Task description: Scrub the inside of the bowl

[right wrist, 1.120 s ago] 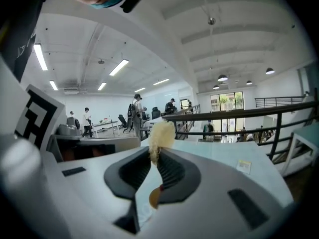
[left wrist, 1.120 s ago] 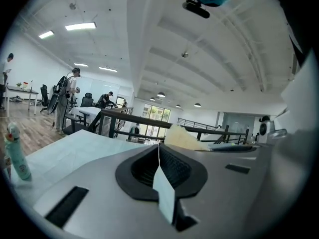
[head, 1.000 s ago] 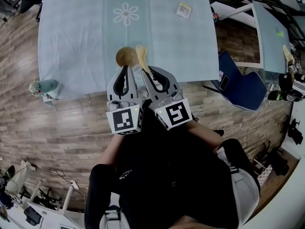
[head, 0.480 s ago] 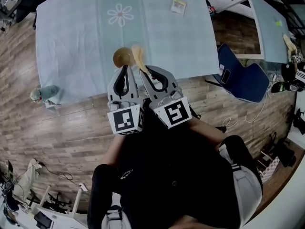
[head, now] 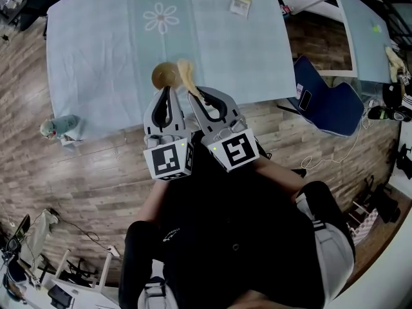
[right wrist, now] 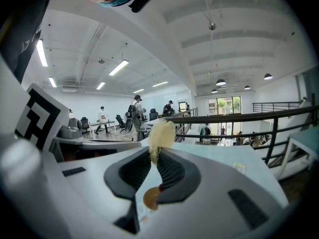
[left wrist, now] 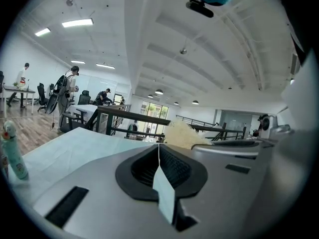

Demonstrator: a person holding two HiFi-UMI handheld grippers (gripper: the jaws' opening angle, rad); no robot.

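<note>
Bowl and brush sit where I had them; brush runs near-right to far-left, bristles far, clenched in my right gripper; left gripper pinched together, empty.

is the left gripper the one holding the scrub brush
No, the brush is clamped in the right gripper, while the left gripper has its jaws together with no brush between them.

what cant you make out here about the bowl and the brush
- Inside of the bowl: too small in the head view; absent from both gripper views, behind the gripper bodies.
- Whether the brush bristles touch the bowl: too small, head view.
- Whether the left gripper touches the rim: its own view shows only shut jaws.
- Brush handle: mostly hidden inside the right gripper.
</note>
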